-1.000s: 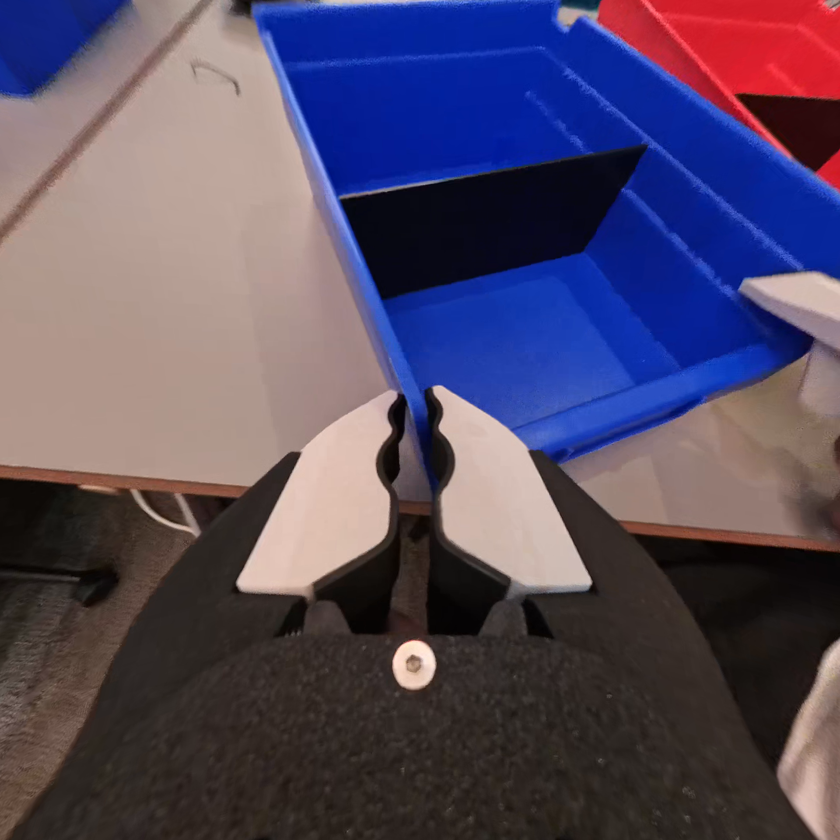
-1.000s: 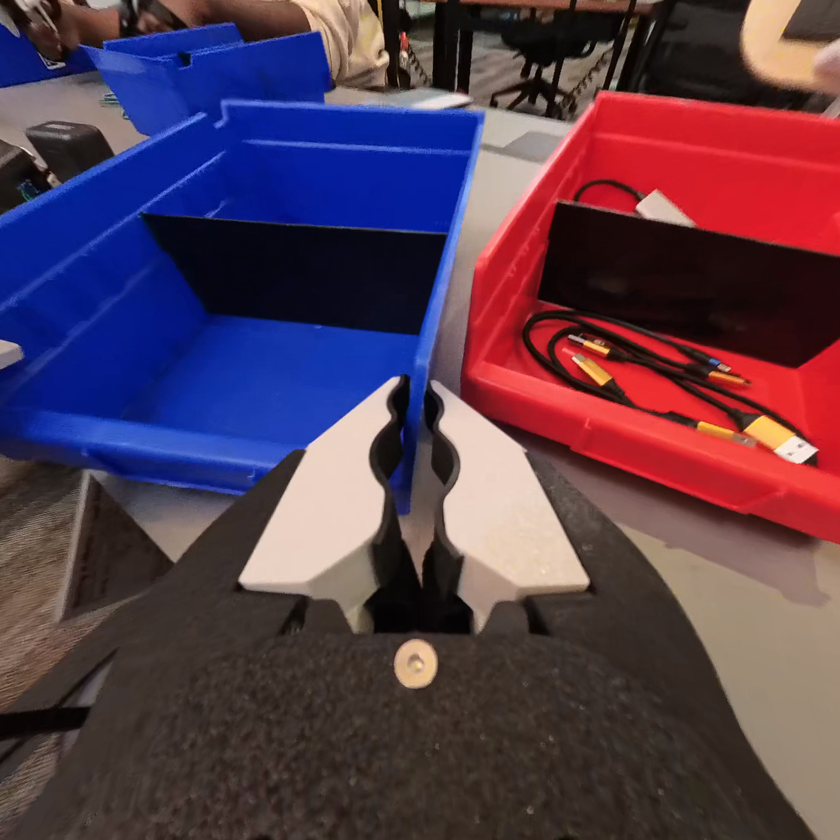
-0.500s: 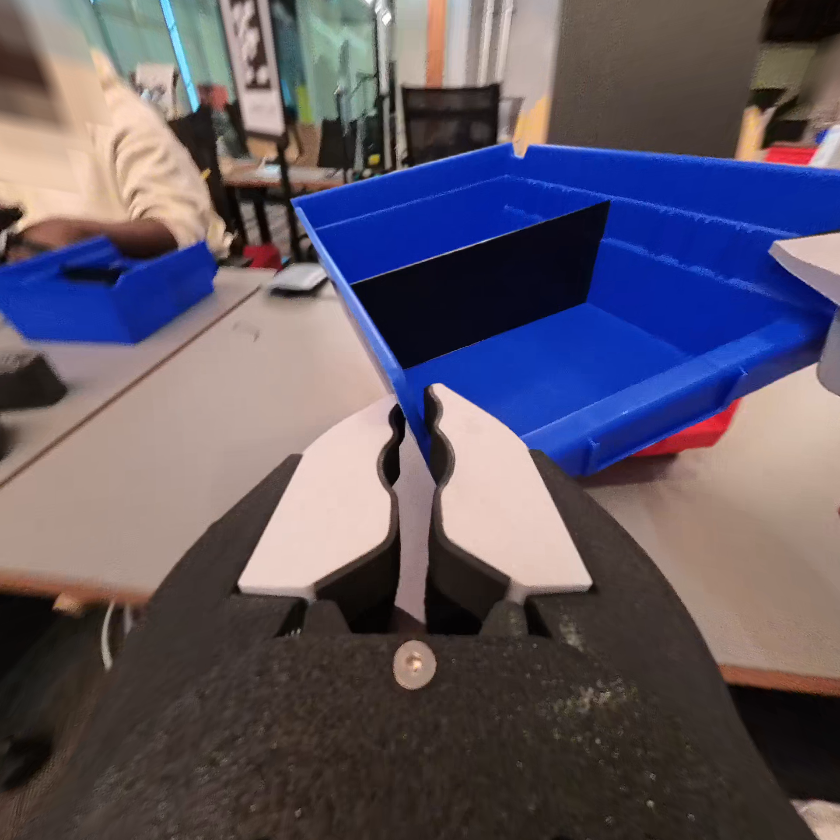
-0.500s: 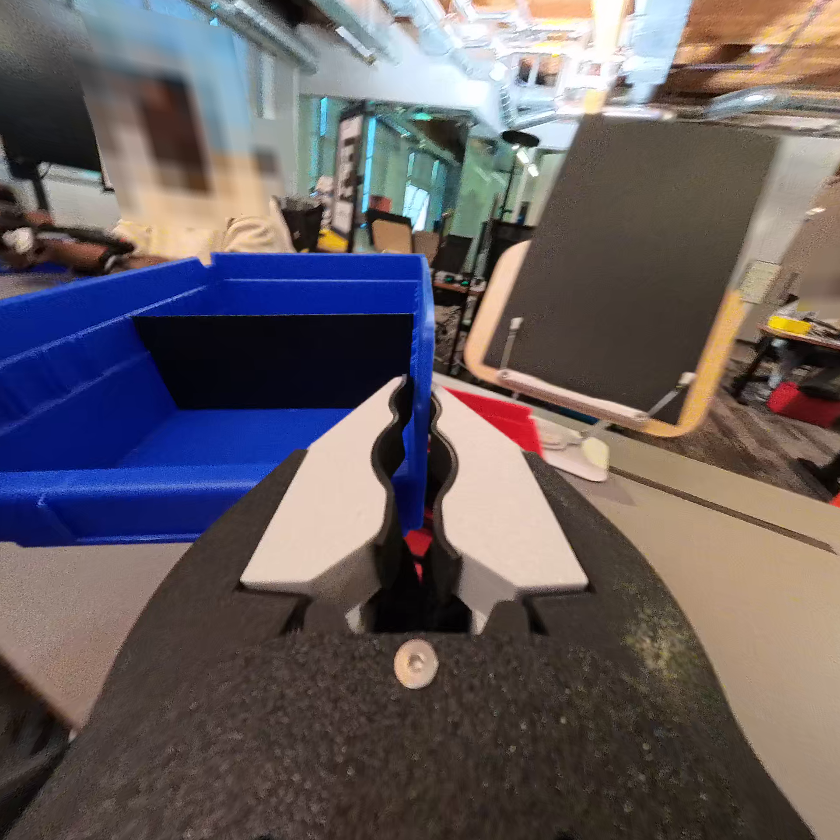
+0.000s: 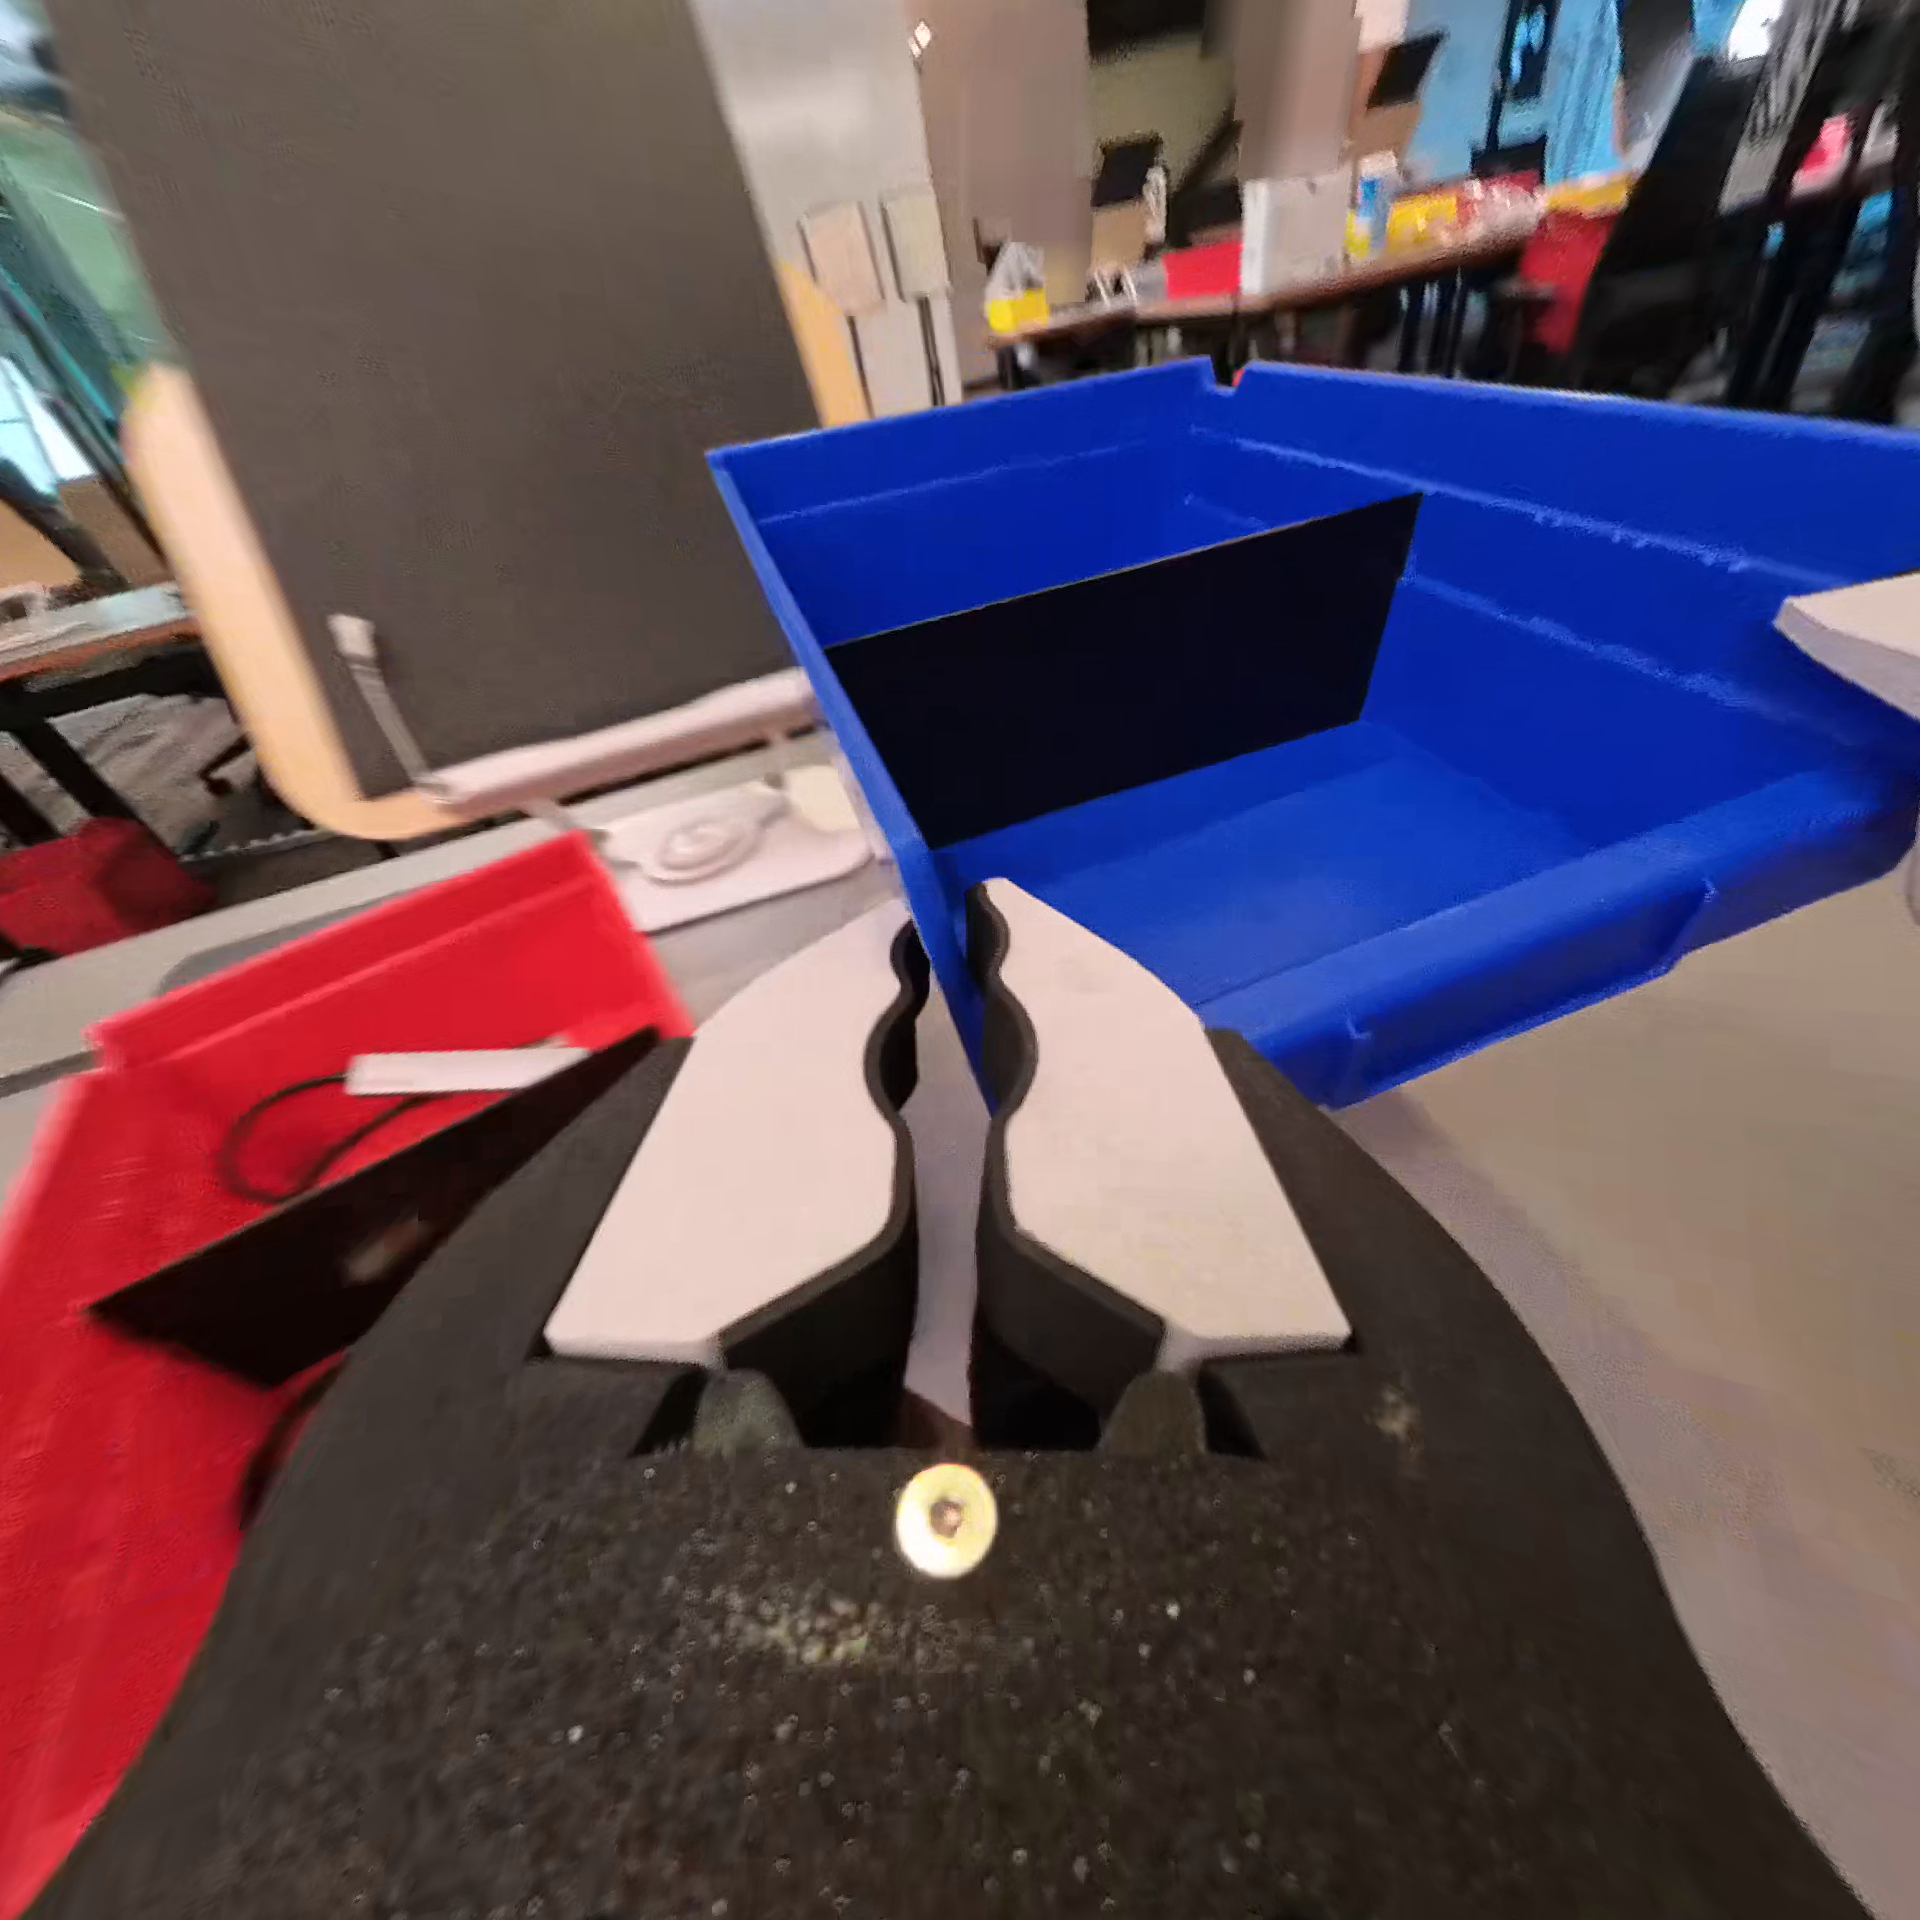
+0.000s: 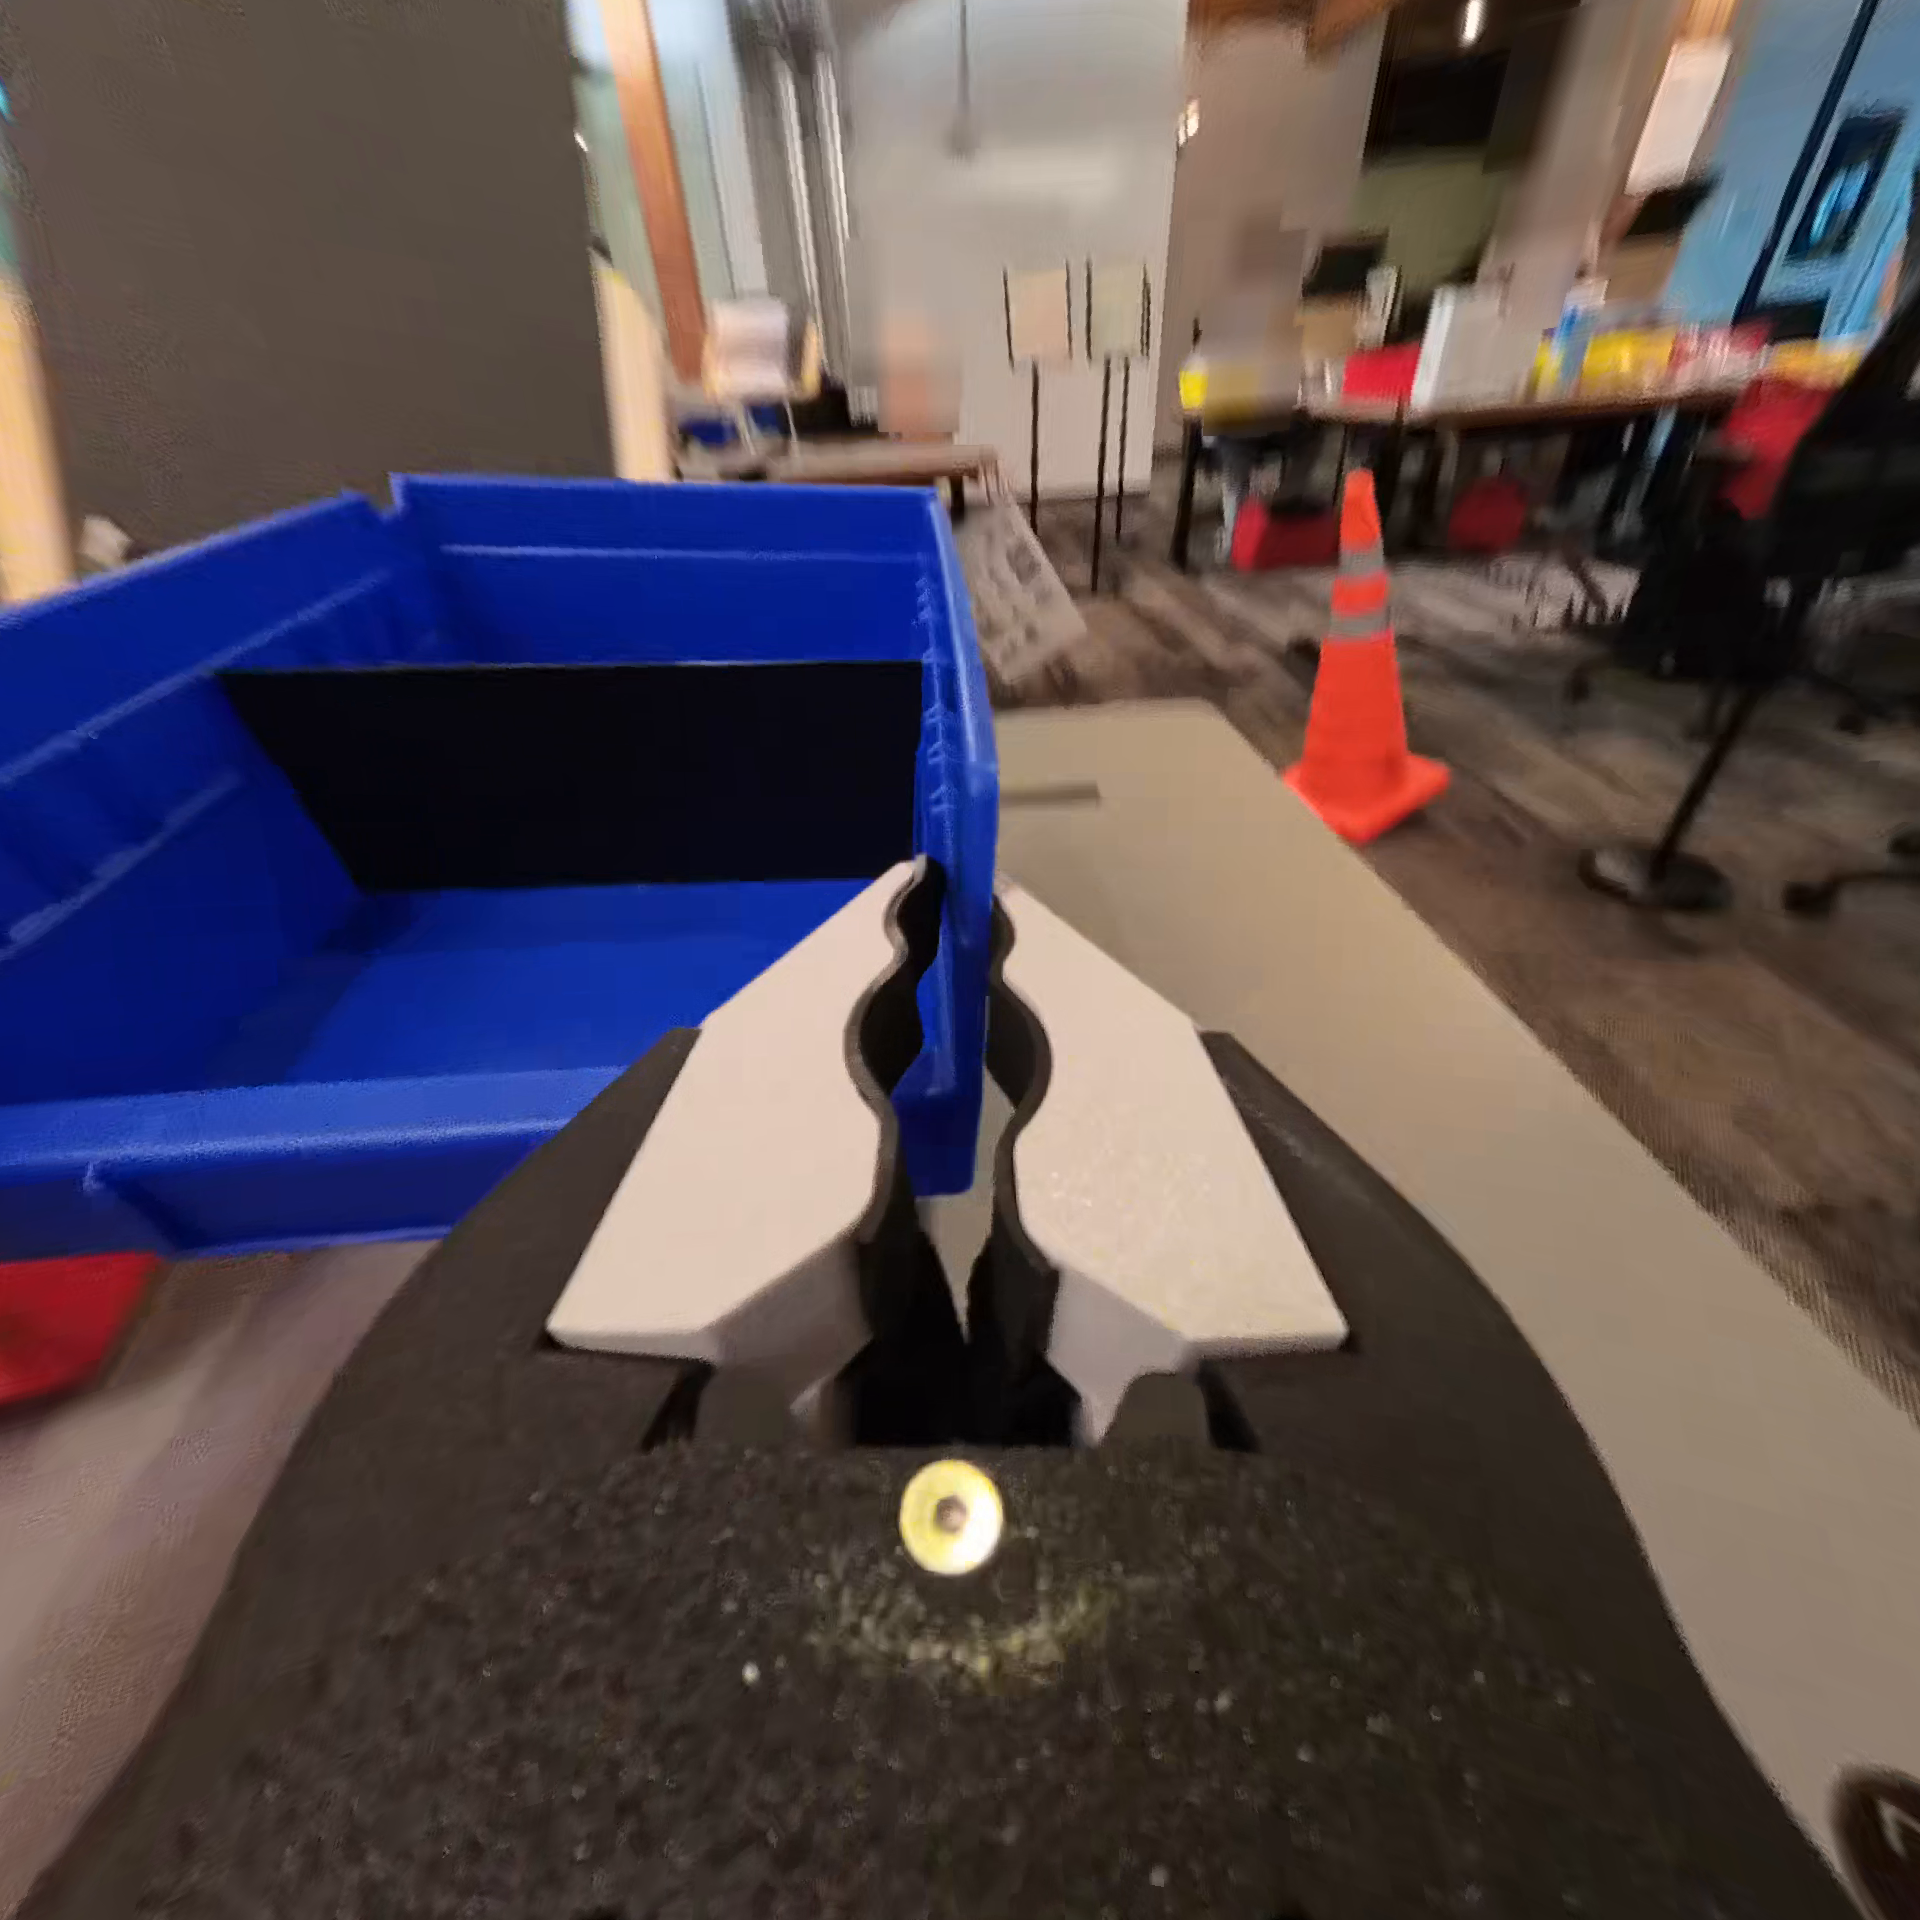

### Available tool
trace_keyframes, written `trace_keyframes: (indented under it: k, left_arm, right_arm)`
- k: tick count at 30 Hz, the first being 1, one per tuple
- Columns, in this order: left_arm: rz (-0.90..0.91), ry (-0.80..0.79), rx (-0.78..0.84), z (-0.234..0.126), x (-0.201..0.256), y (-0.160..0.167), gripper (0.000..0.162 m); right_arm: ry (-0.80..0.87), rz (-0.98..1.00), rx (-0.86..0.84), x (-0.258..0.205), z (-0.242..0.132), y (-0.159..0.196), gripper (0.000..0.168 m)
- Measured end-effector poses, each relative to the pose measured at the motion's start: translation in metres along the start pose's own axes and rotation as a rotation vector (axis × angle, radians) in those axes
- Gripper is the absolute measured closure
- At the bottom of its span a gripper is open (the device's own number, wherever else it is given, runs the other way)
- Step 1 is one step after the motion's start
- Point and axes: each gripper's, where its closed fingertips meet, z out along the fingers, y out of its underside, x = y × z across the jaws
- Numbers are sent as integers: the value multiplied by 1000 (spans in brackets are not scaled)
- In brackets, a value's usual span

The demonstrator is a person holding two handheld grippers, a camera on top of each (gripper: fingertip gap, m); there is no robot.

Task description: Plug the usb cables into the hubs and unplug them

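A blue plastic bin (image 5: 1351,894) with a black divider (image 5: 1122,665) is held in the air between both grippers, above the grey table. My left gripper (image 5: 943,925) is shut on the bin's left front wall. My right gripper (image 6: 961,883) is shut on the bin's right front wall (image 6: 961,790); one of its fingers (image 5: 1860,644) shows at the right edge of the left wrist view. The bin (image 6: 447,914) looks empty. A red bin (image 5: 343,1029) with a black divider and a black cable lies below, to the left of my left gripper.
The grey table (image 6: 1299,1039) runs under and right of the blue bin, its edge at the right. An orange traffic cone (image 6: 1361,675) stands on the floor beyond. A dark panel with a wooden rim (image 5: 436,343) stands behind the table. A corner of the red bin (image 6: 62,1320) shows low left. Some 20 cm of space lies between my two pairs of fingers.
Both grippers have lifted the blue bin off the table and swung it to the right, past the red bin. The red bin now lies to its left.
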Motion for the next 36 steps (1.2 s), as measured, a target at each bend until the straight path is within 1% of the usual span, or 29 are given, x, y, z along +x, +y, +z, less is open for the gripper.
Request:
trace_keyframes:
  k: [2, 5, 6, 8, 10, 12, 14, 16, 17, 19, 21, 22, 24, 26, 27, 28, 29, 30, 32, 34, 35, 36]
  left_arm:
    - [4, 39, -63, 28, 41, 26, 156]
    - [-80, 105, -139, 50, 83, 58, 156]
    - [-101, 117, -137, 54, 91, 64, 155]
    - [-64, 99, -118, 59, 98, 73, 154]
    - [-82, 101, -154, 65, 101, 85, 153]
    - [-99, 122, -197, 68, 102, 95, 151]
    - [-82, 149, -214, 68, 104, 95, 150]
    - [-56, 202, -238, 66, 108, 96, 142]
    - [-50, 230, -254, 63, 108, 96, 142]
    - [-48, 309, -290, 54, 110, 97, 140]
    - [-73, 409, -287, 36, 108, 92, 140]
    - [-94, 442, -270, 23, 100, 86, 140]
    - [-121, 459, -214, -4, 70, 76, 140]
    - [-120, 389, -170, -31, 17, 73, 139]
    - [-115, 328, -148, -43, -15, 74, 139]
    - [-108, 249, -126, -55, -50, 76, 138]
    - [-97, 157, -110, -67, -85, 81, 137]
    - [-91, 52, -107, -78, -121, 88, 136]
    - [-110, -117, -130, -94, -177, 109, 132]
    - [-162, -193, -178, -98, -205, 135, 125]
    - [-182, -208, -199, -96, -212, 146, 122]
    - [-193, -206, -218, -92, -215, 155, 122]
  right_arm:
    - [20, 30, -63, 39, 10, 32, 166]
    - [51, 23, -113, 75, 23, 51, 166]
    - [46, -1, -115, 81, 29, 54, 166]
    - [23, 0, -158, 86, 39, 69, 165]
    - [-8, 29, -247, 86, 47, 89, 165]
    - [-15, 17, -351, 87, 50, 111, 165]
    - [-7, 7, -368, 87, 48, 113, 165]
    - [0, 13, -382, 87, 45, 113, 165]
    - [0, 21, -386, 86, 43, 114, 165]
    - [-8, 49, -388, 83, 37, 114, 165]
    - [-17, 68, -386, 80, 32, 113, 164]
    - [-1, 77, -368, 82, 29, 108, 162]
    - [53, 73, -294, 88, 22, 87, 155]
    - [122, -13, -166, 89, 13, 54, 148]
    - [106, -56, -90, 75, 8, 35, 147]
    - [39, -79, -18, 49, 5, 17, 145]
    - [-67, -93, 30, 13, 1, 5, 142]
    - [-185, -108, 42, -30, -4, -1, 140]
    - [-395, -142, -9, -121, -17, 12, 136]
    - [-563, -134, -109, -204, -29, 45, 135]
    - [-597, -120, -155, -234, -30, 63, 135]
    - [-587, -104, -191, -253, -25, 79, 133]
